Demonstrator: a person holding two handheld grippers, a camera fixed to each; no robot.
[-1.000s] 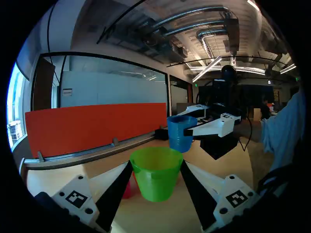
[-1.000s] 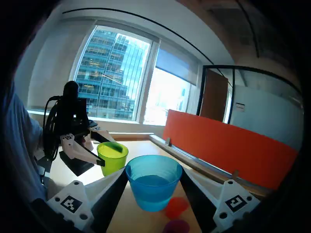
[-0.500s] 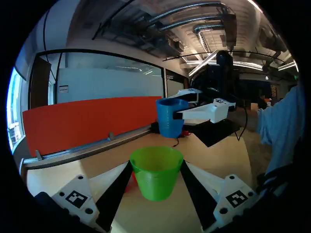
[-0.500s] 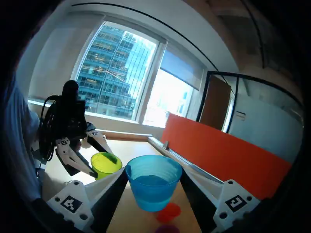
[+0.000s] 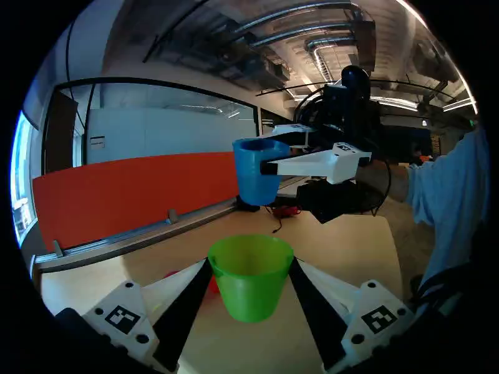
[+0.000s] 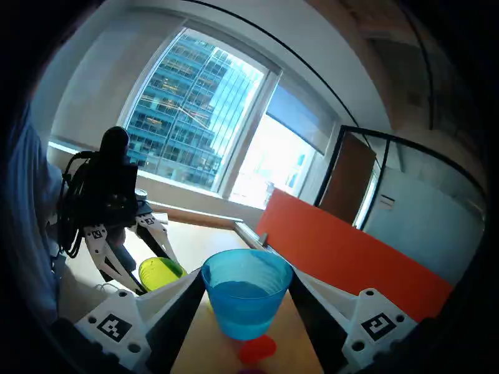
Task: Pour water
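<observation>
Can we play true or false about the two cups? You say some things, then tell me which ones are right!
1. The blue cup has water in it. True.
2. The green cup stands all alone on the table. False: the left gripper holds it between its fingers.
3. The blue cup is held higher than the green cup. True.
4. The blue cup is tipped over and pouring. False: the right gripper holds it upright, and nothing spills out.
5. The divider behind the table is blue. False: it is orange.
</observation>
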